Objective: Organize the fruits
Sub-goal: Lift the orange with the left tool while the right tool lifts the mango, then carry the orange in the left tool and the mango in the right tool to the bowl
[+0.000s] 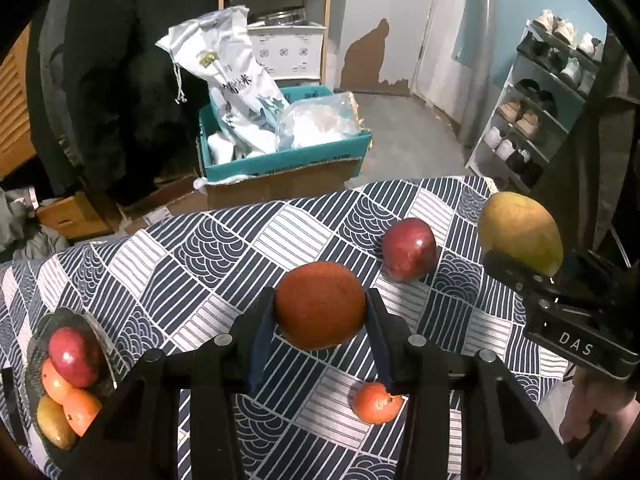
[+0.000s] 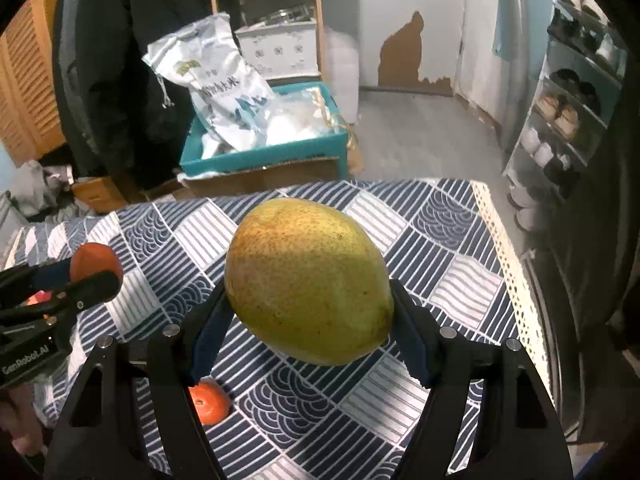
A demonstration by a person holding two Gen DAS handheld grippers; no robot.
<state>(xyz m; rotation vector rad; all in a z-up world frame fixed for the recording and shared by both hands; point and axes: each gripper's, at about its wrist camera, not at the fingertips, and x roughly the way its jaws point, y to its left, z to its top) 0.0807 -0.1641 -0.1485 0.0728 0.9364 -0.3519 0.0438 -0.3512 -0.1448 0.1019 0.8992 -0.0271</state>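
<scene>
Left gripper (image 1: 320, 312) clamped on an orange (image 1: 320, 310), right gripper (image 2: 310, 312) on a mango (image 2: 308, 280); both lifted off the tablecloth (image 1: 224, 256). Best carried level to the fruit bowl (image 1: 38, 344) (already nearly full); one at a time, released low.

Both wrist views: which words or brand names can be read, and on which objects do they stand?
"DAS": body of the right gripper, which holds the mango.
"GenRobot.AI": body of the left gripper, which holds the orange.
White sack in the blue box: printing too blurred to read.
</scene>
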